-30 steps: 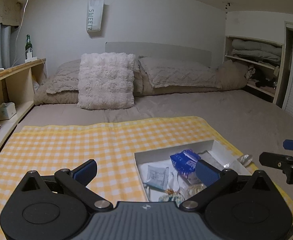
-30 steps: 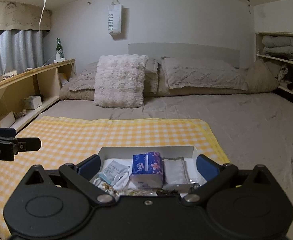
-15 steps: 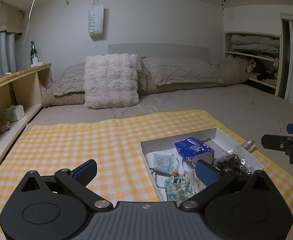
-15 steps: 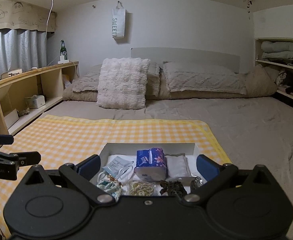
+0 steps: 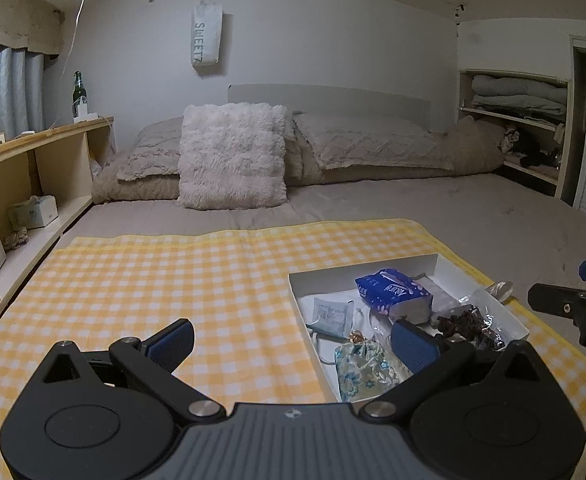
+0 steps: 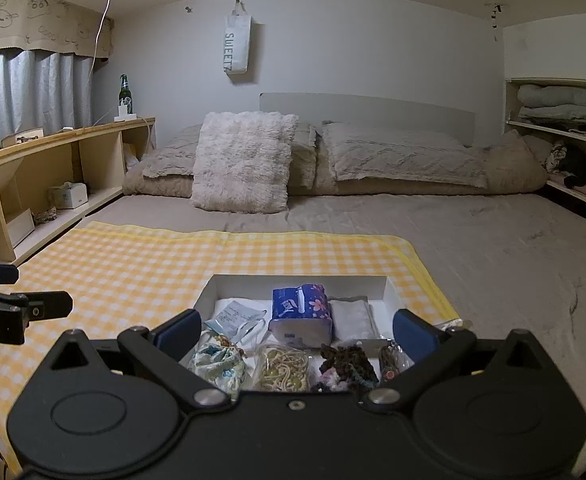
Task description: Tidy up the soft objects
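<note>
Soft objects, a blue tissue pack (image 6: 301, 312), a floral pouch (image 6: 218, 364) and a dark scrunchie (image 6: 347, 366) among them, are gathered in a white box (image 6: 393, 292) on the checked cloth (image 5: 173, 280), fitting either sorted or unsorted, while the left tool (image 5: 291, 344) and right tool (image 6: 295, 330) are held apart and empty.

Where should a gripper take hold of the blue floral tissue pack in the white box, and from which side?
Grip the blue floral tissue pack across its upper half, from above. It stands higher than its neighbours in the white cardboard box, so its sides look free there; lower down other items crowd it.
</note>
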